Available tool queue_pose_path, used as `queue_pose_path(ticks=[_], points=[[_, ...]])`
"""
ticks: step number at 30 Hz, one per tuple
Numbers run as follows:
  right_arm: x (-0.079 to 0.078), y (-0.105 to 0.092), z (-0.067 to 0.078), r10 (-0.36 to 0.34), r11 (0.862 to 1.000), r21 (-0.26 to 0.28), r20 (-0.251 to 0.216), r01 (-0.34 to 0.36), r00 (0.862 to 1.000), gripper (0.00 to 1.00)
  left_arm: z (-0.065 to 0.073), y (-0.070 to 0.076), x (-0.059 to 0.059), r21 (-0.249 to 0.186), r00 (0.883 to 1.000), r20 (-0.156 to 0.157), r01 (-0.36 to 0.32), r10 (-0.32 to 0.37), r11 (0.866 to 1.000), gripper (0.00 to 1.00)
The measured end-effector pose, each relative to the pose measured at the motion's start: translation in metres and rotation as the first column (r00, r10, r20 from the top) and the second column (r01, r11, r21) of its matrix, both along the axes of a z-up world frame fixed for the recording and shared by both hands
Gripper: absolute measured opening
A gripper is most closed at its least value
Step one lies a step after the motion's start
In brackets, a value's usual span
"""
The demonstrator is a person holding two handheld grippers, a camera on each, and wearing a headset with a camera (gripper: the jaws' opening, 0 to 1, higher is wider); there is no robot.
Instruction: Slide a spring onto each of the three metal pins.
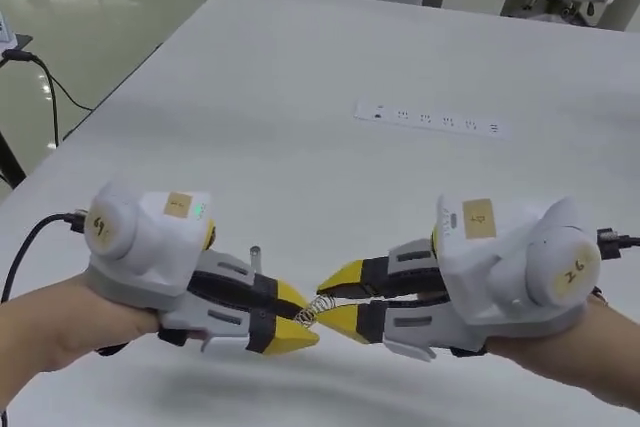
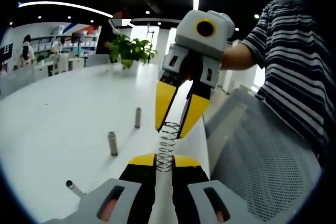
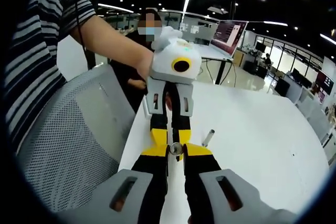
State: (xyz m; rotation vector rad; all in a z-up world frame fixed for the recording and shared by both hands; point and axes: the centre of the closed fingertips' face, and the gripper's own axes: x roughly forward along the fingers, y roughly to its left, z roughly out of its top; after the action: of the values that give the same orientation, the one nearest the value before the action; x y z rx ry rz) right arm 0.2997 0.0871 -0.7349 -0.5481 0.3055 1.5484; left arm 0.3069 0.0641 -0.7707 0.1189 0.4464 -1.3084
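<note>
**Position of the work.** The spring (image 2: 168, 142) is held clear of the table (image 1: 330, 67). It spans the two grippers, which face each other tip to tip.

- The left gripper (image 1: 300, 320) has its jaws clamped on one end of the spring.
- The right gripper (image 1: 329, 303) has its jaws closed to a narrow gap on the other end. In the right gripper view the coil appears end-on between the yellow tips.
- The long axis of the spring runs along the line of both jaw sets and lies roughly level with the table.

**Position of the pins.** In the left gripper view all three pins stand on the table to one side of the spring, beyond it from the person.

- The nearest pin (image 2: 112, 143) and the farther pin (image 2: 138, 117) stand upright.
- The third pin (image 2: 73, 188) is tilted or lying; which one cannot be determined.
- All three appear bare, so the task is judged to be at its first spring.

**Governing relation.** The spring axis is near level, while the upright pins are vertical. The spring probably needs turning through about a quarter turn, with one end released, so that an open bore points down over a pin top. The left gripper is on the pin side of the spring and is therefore the nearer one.
</note>
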Motion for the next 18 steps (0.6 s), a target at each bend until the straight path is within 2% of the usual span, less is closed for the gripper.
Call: queue_pose_path(ticks=[2,4,7,9,18], points=[[0.0003,0.0037,0.0018,-0.016,1.0,0.015,-0.005,0.016,1.0,0.08,0.0006,-0.0024,-0.0011,-0.004,1.0,-0.006,0.002,-0.002,1.0,0.03],[-0.0014,0.0065,-0.0002,-0.008,1.0,0.01,0.028,0.008,1.0,0.08,-0.0007,-0.0042,-0.0013,0.006,1.0,-0.001,0.007,-0.007,1.0,0.03],[-0.0031,0.0098,0.001,-0.016,1.0,0.022,0.049,0.015,0.999,0.08,-0.0003,-0.0054,-0.0016,0.007,1.0,-0.001,0.013,-0.013,1.0,0.03],[-0.003,0.0101,0.0006,-0.008,1.0,0.013,0.085,0.007,0.996,0.08,-0.0006,-0.0053,-0.0009,0.013,1.0,0.003,0.013,-0.013,1.0,0.03],[0.0008,0.01,0.0029,-0.005,1.0,0.02,0.116,0.003,0.993,0.07,0.0012,-0.0038,0.0041,-0.005,1.0,-0.002,-0.014,0.014,1.0,0.04]])
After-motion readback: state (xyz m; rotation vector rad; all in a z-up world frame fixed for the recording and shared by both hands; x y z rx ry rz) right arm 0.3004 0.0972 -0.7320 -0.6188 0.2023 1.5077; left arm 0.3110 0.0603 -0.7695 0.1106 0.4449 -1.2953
